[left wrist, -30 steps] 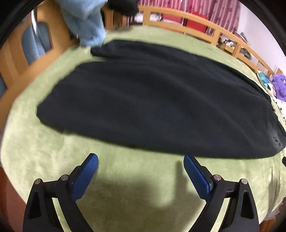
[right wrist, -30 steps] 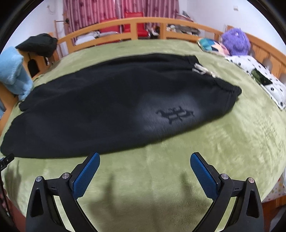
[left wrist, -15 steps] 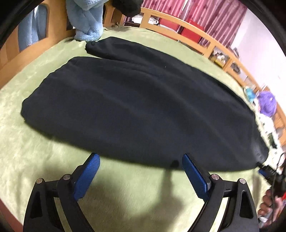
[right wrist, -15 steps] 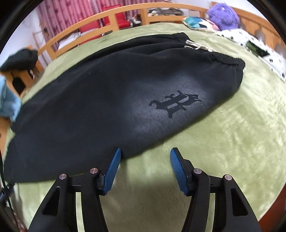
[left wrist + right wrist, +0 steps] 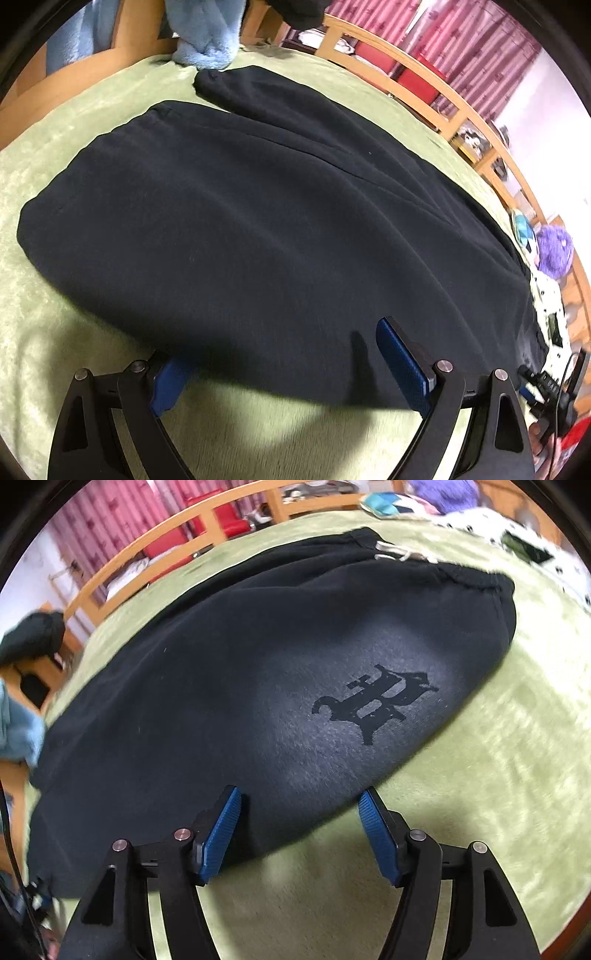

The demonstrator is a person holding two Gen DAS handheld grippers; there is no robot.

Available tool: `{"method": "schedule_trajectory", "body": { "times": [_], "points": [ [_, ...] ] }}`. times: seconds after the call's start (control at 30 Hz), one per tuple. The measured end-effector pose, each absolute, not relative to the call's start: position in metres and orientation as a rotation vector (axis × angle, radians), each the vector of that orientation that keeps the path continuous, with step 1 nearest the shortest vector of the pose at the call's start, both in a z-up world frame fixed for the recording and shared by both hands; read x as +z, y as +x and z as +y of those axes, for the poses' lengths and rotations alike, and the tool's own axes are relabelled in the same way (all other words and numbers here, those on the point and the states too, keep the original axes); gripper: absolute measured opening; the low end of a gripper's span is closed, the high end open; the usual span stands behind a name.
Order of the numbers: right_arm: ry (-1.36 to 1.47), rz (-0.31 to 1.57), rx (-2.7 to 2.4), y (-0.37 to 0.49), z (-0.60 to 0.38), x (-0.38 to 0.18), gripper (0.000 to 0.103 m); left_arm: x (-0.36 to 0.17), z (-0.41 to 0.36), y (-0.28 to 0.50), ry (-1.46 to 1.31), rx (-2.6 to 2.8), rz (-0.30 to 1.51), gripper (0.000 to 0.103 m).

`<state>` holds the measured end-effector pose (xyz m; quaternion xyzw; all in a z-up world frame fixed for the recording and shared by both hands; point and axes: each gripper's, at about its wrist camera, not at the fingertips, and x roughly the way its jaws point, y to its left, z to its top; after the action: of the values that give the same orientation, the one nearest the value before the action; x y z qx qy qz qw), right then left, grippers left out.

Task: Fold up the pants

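Black sweatpants (image 5: 266,221) lie flat on a green blanket (image 5: 55,332), legs folded one over the other, cuffs at the far left. In the right wrist view the pants (image 5: 221,672) show a printed letter logo (image 5: 376,701) and a white drawstring (image 5: 399,555) at the waistband. My left gripper (image 5: 280,365) is open at the pants' near edge; its left pad (image 5: 168,384) is partly hidden under the hem, its right pad (image 5: 402,362) over the cloth. My right gripper (image 5: 299,830) is open, half-closed, its fingertips straddling the near edge below the logo.
A wooden bed rail (image 5: 424,81) curves round the far side. A blue towel (image 5: 207,33) hangs at the far left. A purple plush toy (image 5: 554,251) and a spotted pillow (image 5: 535,542) lie at the right. Pink curtains (image 5: 122,520) hang behind.
Both grippers have moved forward and down to the pants' near edge. The right gripper's jaws have narrowed from wide open. The left gripper has reached the hem.
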<state>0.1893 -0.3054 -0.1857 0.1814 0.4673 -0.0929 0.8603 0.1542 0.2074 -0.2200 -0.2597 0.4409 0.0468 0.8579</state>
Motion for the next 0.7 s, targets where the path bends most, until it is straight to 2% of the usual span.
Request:
{"method": "schedule_trajectory", "body": {
  "times": [0.13, 0.57, 0.63, 0.7],
  "points": [
    [0.371, 0.972, -0.201, 0.199, -0.301, -0.188, 0.069, -0.22, 0.212, 0.162, -0.562, 0.113, 0.921, 0.091],
    [0.357, 0.958, -0.204, 0.23, -0.301, -0.189, 0.07, -0.224, 0.219, 0.165, -0.566, 0.164, 0.907, 0.052],
    [0.357, 0.949, -0.219, 0.232, -0.303, -0.187, 0.065, -0.225, 0.222, 0.166, -0.577, 0.166, 0.906, 0.048],
    [0.352, 0.941, -0.235, 0.233, -0.306, -0.188, 0.054, -0.225, 0.225, 0.166, -0.583, 0.164, 0.905, 0.042]
  ]
}}
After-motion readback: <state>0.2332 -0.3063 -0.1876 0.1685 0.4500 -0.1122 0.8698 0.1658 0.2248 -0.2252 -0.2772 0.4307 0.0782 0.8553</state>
